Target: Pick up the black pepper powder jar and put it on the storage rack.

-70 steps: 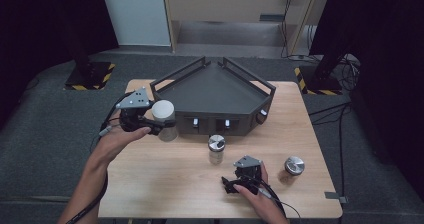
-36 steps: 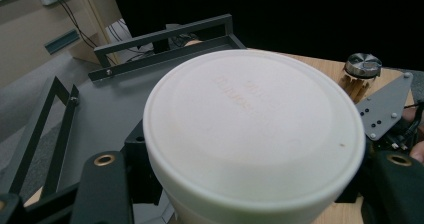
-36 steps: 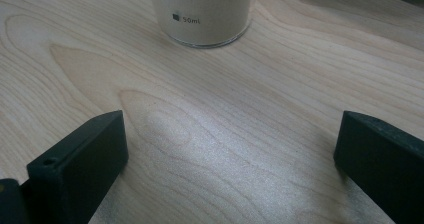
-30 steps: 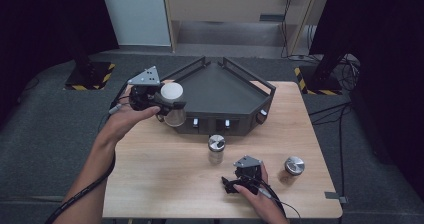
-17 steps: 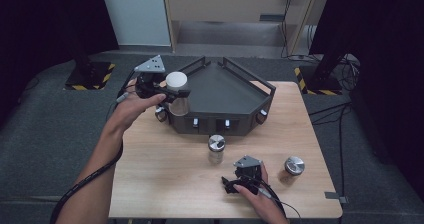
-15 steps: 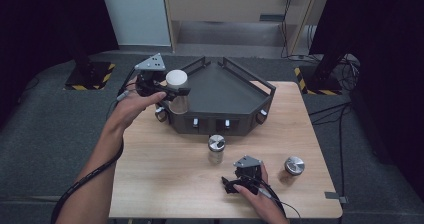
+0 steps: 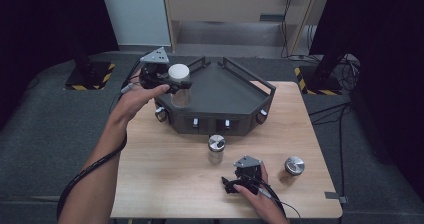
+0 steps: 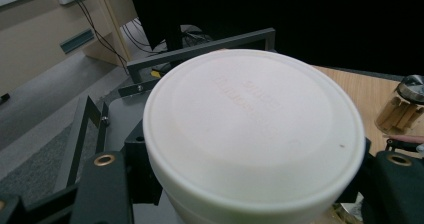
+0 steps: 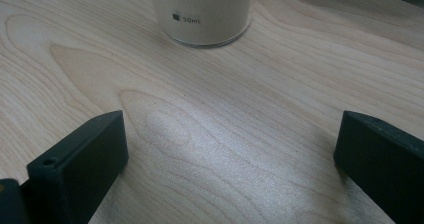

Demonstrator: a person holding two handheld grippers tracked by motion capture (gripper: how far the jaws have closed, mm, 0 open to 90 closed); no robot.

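High view: left hand-held gripper (image 7: 172, 84) clamps a white-lidded jar (image 7: 179, 86), held above the left corner of the black tray (image 7: 227, 91) on the bench (image 7: 165, 174). Left gripper view: the jar's white lid (image 8: 255, 134) sits between the jaws, gripped. Right gripper view: right hand-held gripper (image 9: 230, 154) rests on the bench, jaws wide apart and empty, a small jar (image 9: 205, 14) just ahead.
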